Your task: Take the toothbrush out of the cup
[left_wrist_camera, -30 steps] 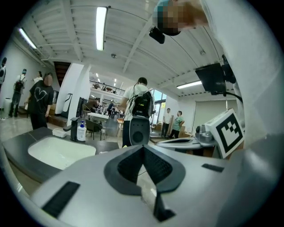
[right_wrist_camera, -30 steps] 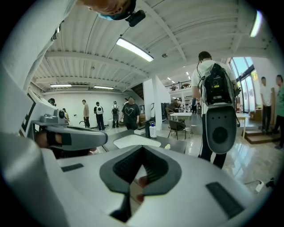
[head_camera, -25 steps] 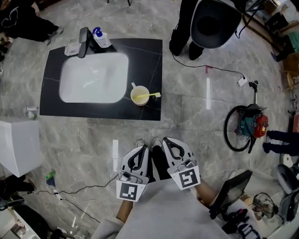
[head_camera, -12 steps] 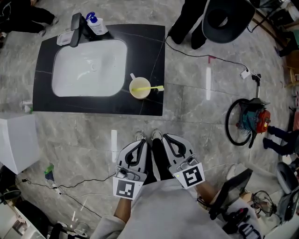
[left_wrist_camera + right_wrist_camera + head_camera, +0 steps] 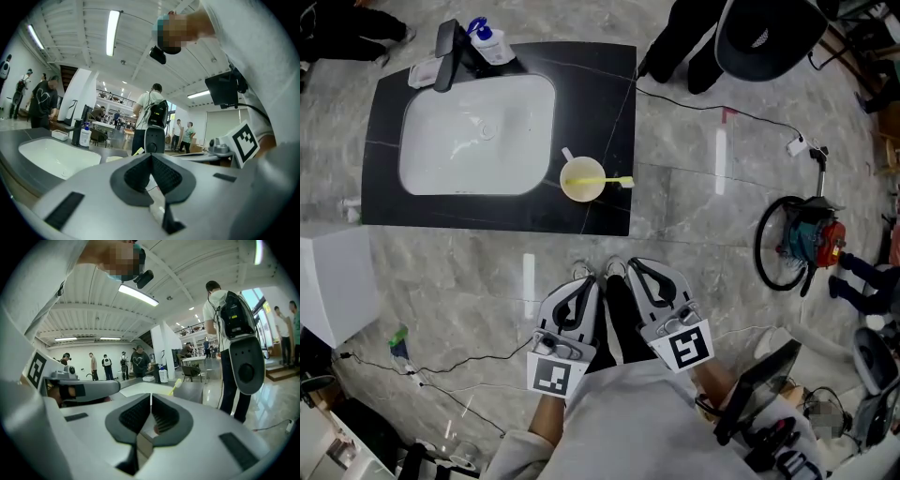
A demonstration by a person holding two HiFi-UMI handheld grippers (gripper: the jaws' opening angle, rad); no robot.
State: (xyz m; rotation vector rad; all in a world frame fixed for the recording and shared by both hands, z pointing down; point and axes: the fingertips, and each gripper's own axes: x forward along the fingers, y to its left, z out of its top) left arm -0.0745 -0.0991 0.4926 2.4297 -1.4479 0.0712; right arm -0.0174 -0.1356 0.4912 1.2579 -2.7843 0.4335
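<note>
Nearest, well short of the black counter [image 5: 609,112], the left gripper [image 5: 582,277] and the right gripper [image 5: 631,266] are held side by side close to the person's body, both aimed toward the counter. Each has its jaws pressed together, with nothing between them.

On the counter, near its front right corner, stands the pale yellow cup [image 5: 582,179]. The yellow-green toothbrush [image 5: 615,181] rests in it, leaning over the rim with its free end pointing toward the counter's right edge. The white basin [image 5: 478,136] is sunk into the counter just left of the cup. The faucet [image 5: 446,56] and a soap bottle [image 5: 490,45] stand along the counter's far edge.

The task looks barely begun: this is the approach. The next move calls for bringing one gripper, probably the right, forward over the counter. Its jaws must part, line up around the toothbrush's free end and close. The lift should not tip the cup.
</note>
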